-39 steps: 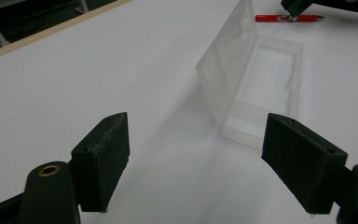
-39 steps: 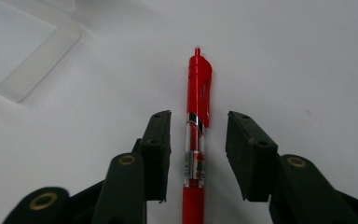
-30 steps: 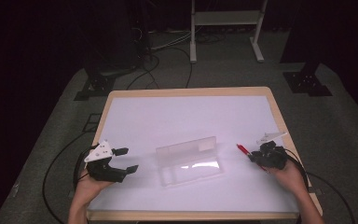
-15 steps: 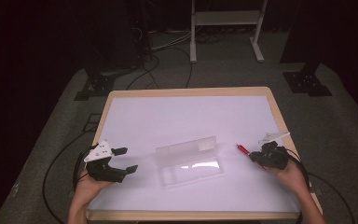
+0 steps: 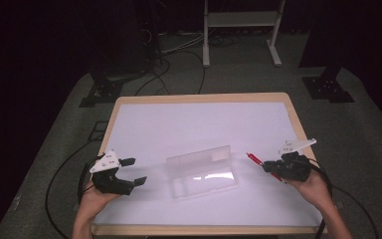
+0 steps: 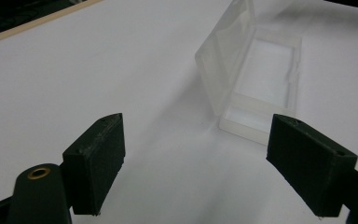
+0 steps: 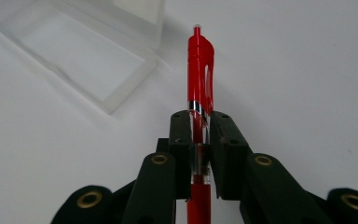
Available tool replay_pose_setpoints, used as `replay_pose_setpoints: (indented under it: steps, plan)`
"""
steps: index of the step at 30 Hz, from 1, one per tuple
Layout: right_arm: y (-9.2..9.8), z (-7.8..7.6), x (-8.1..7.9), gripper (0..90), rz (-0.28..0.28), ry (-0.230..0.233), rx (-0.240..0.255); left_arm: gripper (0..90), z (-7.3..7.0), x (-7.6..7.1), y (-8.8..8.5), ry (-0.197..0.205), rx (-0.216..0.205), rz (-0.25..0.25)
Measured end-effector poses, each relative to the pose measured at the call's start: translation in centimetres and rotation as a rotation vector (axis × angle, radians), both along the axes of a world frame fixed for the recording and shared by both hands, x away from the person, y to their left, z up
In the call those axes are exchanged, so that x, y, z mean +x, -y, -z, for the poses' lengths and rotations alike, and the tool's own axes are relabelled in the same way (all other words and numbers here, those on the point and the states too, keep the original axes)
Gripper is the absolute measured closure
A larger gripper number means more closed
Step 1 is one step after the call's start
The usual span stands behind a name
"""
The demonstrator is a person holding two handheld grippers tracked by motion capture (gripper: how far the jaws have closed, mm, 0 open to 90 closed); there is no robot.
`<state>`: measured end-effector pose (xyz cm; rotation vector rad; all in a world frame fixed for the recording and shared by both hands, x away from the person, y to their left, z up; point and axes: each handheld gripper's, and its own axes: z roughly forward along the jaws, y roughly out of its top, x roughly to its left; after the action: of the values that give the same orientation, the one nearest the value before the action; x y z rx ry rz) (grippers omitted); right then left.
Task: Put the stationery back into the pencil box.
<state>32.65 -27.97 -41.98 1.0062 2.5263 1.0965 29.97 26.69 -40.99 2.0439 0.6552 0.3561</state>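
The right tongs are clamped on a red pen, its clip end pointing past them toward the open clear case. The left tongs stand apart, the case just ahead on the worktop.

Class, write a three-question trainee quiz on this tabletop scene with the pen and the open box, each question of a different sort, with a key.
1. True or false: the right hand-held gripper is shut on the red plastic click pen.
2. The clear plastic hinged box is: A) closed, B) open with lid raised, C) upside down.
3. Fill in: the jaws of the left hand-held gripper stand ____ with nothing between them.

Key: 1 true; 2 B; 3 open.
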Motion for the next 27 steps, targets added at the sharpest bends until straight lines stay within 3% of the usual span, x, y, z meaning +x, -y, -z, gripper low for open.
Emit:
replay_pose_setpoints:
  steps: [14, 27]
  plan:
    - [-2.0, -2.9, -0.3, 78.7, -0.097, 0.024, 0.049, 17.1, 0.2, 0.1, -0.3, -0.005, -0.001, -0.012]
    - [-4.0, -4.2, 0.1, 78.7, -0.179, 0.025, 0.059, 15.7, 0.3, 0.1, -0.4, -0.008, 0.0, -0.021]
